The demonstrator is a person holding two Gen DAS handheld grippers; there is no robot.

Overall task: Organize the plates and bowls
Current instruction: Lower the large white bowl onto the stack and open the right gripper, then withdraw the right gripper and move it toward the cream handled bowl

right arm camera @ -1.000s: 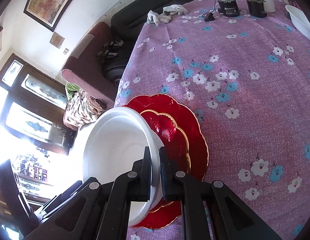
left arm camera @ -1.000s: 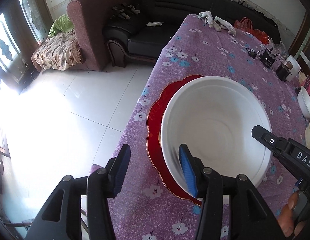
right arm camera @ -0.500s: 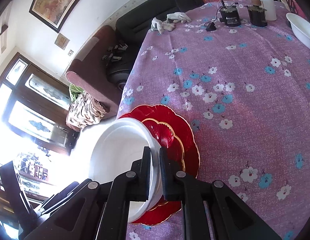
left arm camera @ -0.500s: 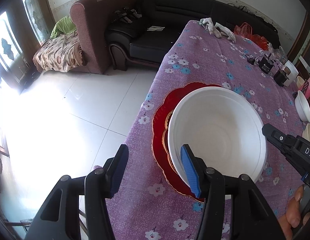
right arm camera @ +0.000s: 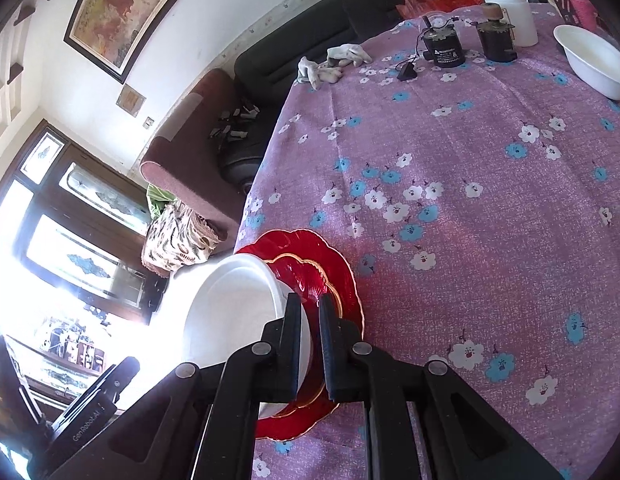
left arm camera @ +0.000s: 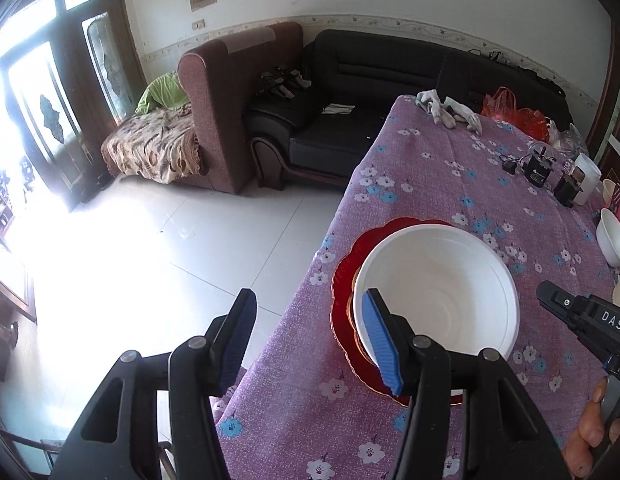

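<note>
White plastic marks the nearest task item: a large bowl (left arm camera: 438,296) held by its rim in the right gripper (right arm camera: 310,332). The jaws of that gripper are clamped on the rim, one pad inside the bowl wall and one outside. This edge grip leaves the bowl tilted, with the mouth turned toward the left side of the right wrist view. The likely purpose is to carry the bowl clear of the plates beneath.

The left gripper (left arm camera: 310,340) stands about half open and grips nothing. One blue pad (left arm camera: 380,344) lies in front of the near rim of the bowl; the other pad hangs over the floor beyond the table edge. Whether the near pad touches the rim cannot be told.

Under the bowl, two red plates (right arm camera: 310,264) with gold trim lie stacked, the smaller one on the larger, at the near left edge of the table (right arm camera: 470,184). Whether the bowl touches them cannot be told. A second white bowl (right arm camera: 594,62) sits near the far right edge, well apart from the stack. It is a probable partner for sorting bowls together.
</note>
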